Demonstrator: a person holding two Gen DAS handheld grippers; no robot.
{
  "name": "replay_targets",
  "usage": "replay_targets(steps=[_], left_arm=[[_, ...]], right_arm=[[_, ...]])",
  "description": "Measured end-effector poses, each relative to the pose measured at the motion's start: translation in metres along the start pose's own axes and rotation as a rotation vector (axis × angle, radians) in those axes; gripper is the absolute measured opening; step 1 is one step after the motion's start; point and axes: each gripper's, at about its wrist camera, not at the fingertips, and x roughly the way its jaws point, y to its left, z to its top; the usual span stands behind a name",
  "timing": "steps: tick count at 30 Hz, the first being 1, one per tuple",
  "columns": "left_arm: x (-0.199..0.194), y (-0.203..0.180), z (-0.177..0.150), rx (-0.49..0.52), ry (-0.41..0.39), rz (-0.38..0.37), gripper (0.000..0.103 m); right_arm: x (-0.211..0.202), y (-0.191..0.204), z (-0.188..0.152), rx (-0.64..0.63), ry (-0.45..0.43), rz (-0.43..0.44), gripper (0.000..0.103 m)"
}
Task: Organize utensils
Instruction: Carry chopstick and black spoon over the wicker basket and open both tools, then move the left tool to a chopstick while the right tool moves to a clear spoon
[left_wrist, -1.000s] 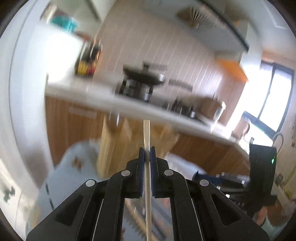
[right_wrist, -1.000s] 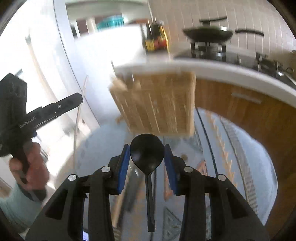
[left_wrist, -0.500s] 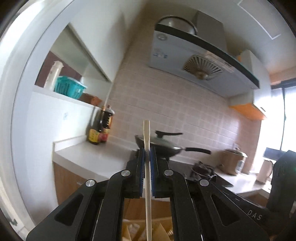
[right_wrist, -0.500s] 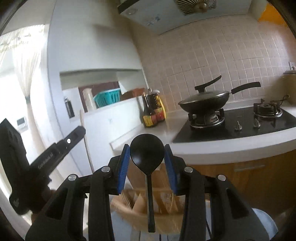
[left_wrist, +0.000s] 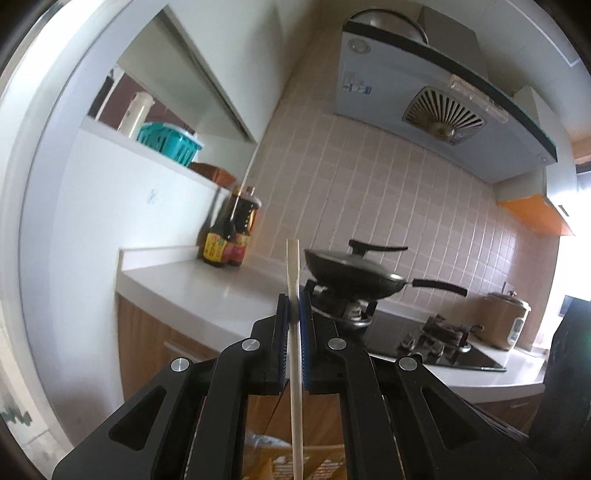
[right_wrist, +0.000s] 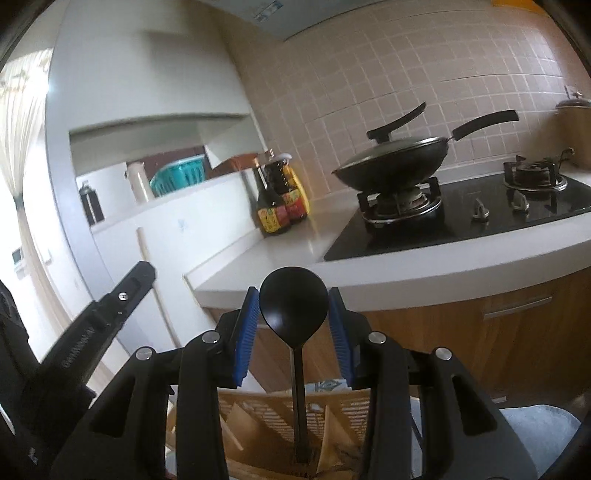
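1. The left gripper (left_wrist: 293, 308) has its blue-padded jaws pressed onto a pale flat utensil handle (left_wrist: 294, 332), which stands upright between them and pokes above the fingertips.
2. The right gripper (right_wrist: 293, 314) grips a black spoon (right_wrist: 293, 306) by the sides of its bowl; the bowl sits between the blue pads and the handle hangs straight down.
3. Below the right gripper lies a woven wooden utensil basket (right_wrist: 280, 413) with divided compartments; the spoon's handle tip reaches into it, though which compartment cannot be told.
4. In the right wrist view the left gripper's black body shows at the left edge.
5. Beyond both grippers runs a white countertop (right_wrist: 280, 254) over wooden cabinet fronts (right_wrist: 498, 332).
6. On it stand dark sauce bottles (right_wrist: 277, 199) in the corner and a black glass hob (right_wrist: 461, 218) carrying a lidded black wok (right_wrist: 395, 162).
7. Pink tiled wall (left_wrist: 388, 184) rises behind; a range hood (left_wrist: 443, 99) hangs above, and a teal basket (left_wrist: 168, 142) sits on a white ledge.
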Motion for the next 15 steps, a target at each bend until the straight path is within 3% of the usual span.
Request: replay_targets(steps=[5,7,8,15], left_arm=[[0.003,0.018,-0.006,-0.043,0.043,-0.018,0.007],[0.0,0.026,-0.004,-0.073,0.066,-0.047,0.03],[-0.003,0.028,-0.003,-0.081,0.071,-0.056,0.032],[-0.057,0.029,0.025,-0.022,0.085,-0.125,0.033]], right_arm=[[-0.006,0.001,-0.006,-0.008,-0.006,0.008,0.036],[-0.015,-0.002,-0.007,0.011,-0.008,0.018,0.051],[-0.022,-0.003,-0.008,0.017,-0.019,0.023,0.055],[-0.07,0.003,-0.004,0.016,0.008,0.047,0.055]])
